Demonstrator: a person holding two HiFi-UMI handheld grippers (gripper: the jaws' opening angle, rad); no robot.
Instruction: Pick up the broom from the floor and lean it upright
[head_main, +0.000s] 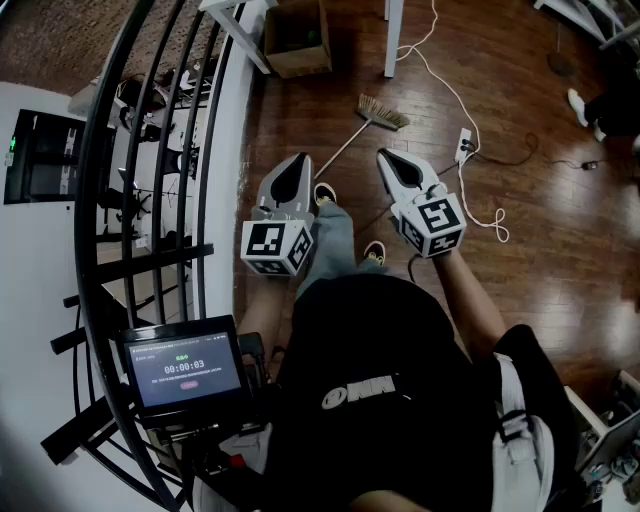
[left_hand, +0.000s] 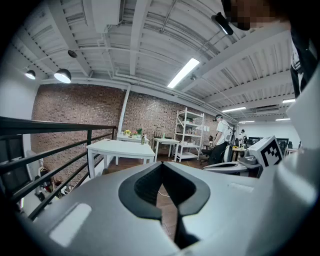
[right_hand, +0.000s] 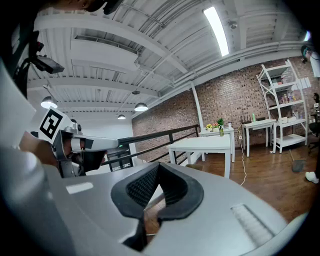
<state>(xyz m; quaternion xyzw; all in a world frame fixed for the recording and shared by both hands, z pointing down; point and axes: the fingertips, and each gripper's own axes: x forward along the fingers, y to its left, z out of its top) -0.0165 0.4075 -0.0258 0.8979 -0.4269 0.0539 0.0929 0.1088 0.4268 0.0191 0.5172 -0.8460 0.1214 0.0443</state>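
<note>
The broom (head_main: 383, 112) lies on the wooden floor ahead of me, its straw head to the upper right and its thin handle running down-left toward my feet. My left gripper (head_main: 300, 160) is held level above the floor, just left of the handle's near end. The right gripper (head_main: 385, 155) hovers below the broom head. In the left gripper view the left gripper (left_hand: 161, 164) is shut with nothing between its pads, and in the right gripper view the right gripper (right_hand: 159, 165) is shut and empty too. Neither touches the broom.
A cardboard box (head_main: 297, 40) and a white table leg (head_main: 393, 40) stand beyond the broom. A power strip (head_main: 464, 145) with a white cable lies to its right. A black railing (head_main: 150, 200) curves along my left, with a tablet (head_main: 182, 375) mounted near me. A white table (left_hand: 120, 148) stands ahead.
</note>
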